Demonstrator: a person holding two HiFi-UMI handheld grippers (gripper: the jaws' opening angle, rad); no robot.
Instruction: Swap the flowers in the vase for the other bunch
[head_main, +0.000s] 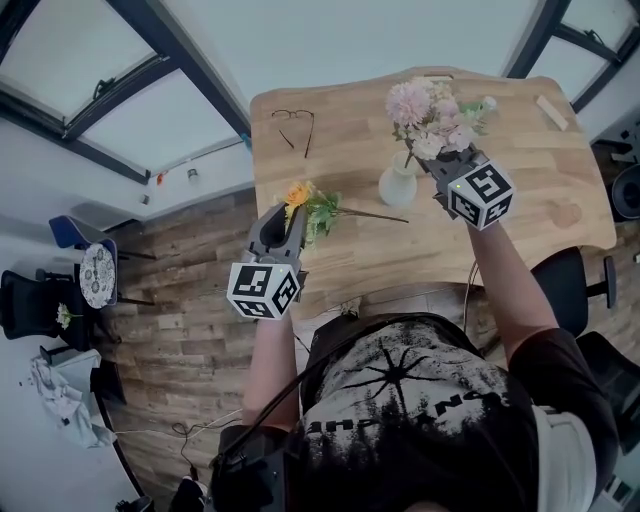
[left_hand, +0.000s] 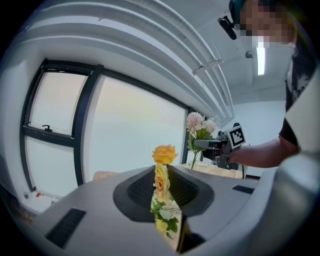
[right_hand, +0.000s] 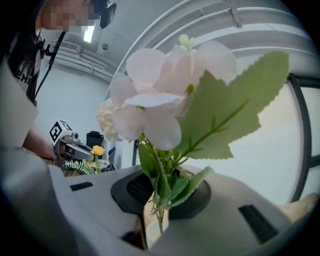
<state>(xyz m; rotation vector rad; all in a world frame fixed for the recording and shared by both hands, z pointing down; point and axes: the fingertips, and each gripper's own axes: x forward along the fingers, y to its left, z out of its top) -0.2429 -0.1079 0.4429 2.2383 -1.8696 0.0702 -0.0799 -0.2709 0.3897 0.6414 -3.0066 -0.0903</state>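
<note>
The right tongs (head_main: 428, 162) clamp the pink bunch (head_main: 430, 112) at one o'clock of the vase (head_main: 397, 186) on the bench (head_main: 520, 190); the left tongs (head_main: 289, 216) grip the yellow bunch (head_main: 312, 208) at its nine o'clock; carry pink clear, then lower yellow stems straight in.

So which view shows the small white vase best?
Head view: the small white vase stands whole on the wooden table, by the pale pink flower bunch. Neither gripper view shows it clearly.

Right tool (head_main: 435, 168) covers stems of pink bunch (head_main: 430, 112).
</note>
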